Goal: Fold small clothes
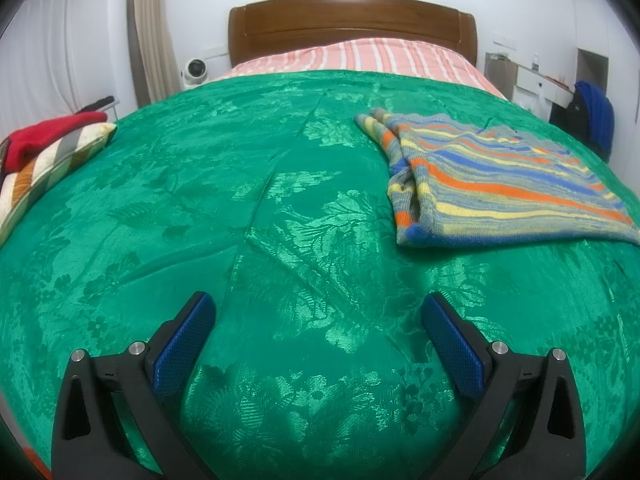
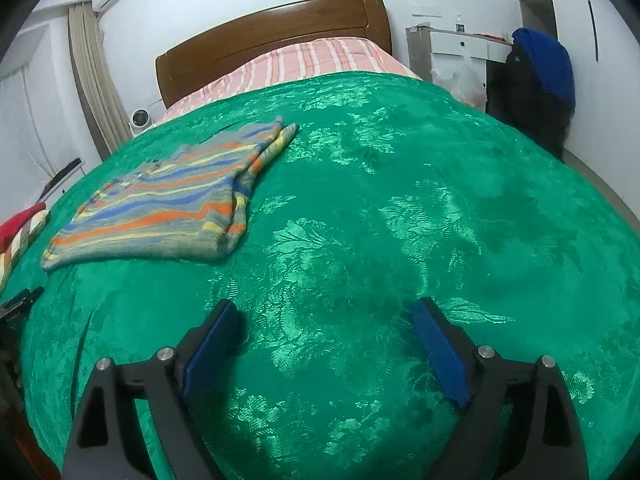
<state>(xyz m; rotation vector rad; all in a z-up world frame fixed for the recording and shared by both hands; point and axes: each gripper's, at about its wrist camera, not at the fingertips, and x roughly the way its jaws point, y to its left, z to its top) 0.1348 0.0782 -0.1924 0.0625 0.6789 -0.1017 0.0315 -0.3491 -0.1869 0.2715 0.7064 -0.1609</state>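
Sweater: striped knit (image 1: 500,184) lies flat on green bedspread (image 1: 280,208), ready to fold.
Left gripper (image 1: 318,312): spread, empty.
Right gripper (image 2: 326,316): spread, empty.

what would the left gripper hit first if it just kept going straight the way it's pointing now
Most likely only the green bedspread. The left gripper, jaws open, points along the bed towards the wooden headboard. The striped sweater lies off to the right of that line. Depth is hard to judge through the fisheye.
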